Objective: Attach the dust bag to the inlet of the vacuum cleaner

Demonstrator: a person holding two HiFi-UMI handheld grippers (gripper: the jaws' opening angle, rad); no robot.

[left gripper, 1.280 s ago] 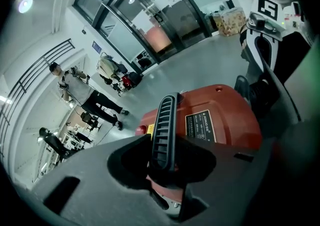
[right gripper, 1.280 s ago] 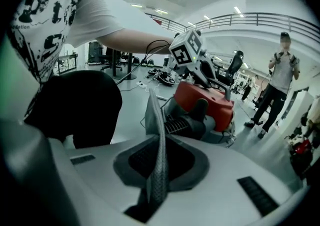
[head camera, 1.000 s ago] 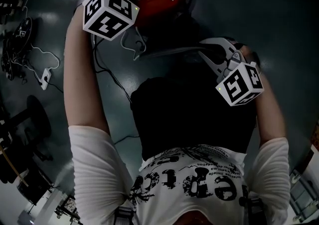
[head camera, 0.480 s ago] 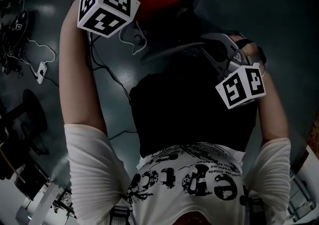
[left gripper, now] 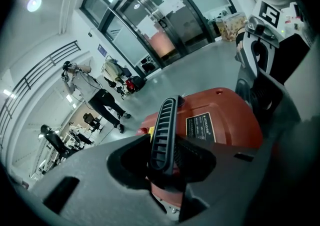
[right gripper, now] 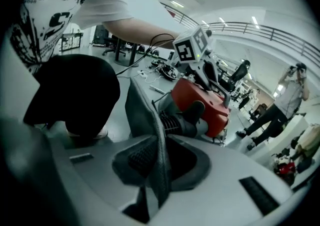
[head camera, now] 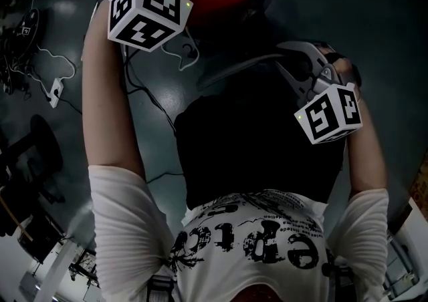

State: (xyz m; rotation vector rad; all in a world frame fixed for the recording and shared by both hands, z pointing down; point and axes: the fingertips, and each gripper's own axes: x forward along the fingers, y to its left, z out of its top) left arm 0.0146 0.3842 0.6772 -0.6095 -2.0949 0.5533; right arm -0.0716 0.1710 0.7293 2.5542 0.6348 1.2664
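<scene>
Bag (right gripper: 140,110), pinched in right tool's (right gripper: 159,170) just-loosening jaws, apparently awaits fitting to vacuum (left gripper: 225,120), steadied by left tool (left gripper: 166,162) clamped on handle (left gripper: 164,125).

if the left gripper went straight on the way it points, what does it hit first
The black handle already between its fingers, then likely the red vacuum body just behind.

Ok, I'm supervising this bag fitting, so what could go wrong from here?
1. The right gripper pinches only a thin fold of the bag, and its jaws have just been opening: the fold could slip out.
2. The left gripper holds the vacuum by its handle alone, so the body might swing while the bag is pushed on.
</scene>
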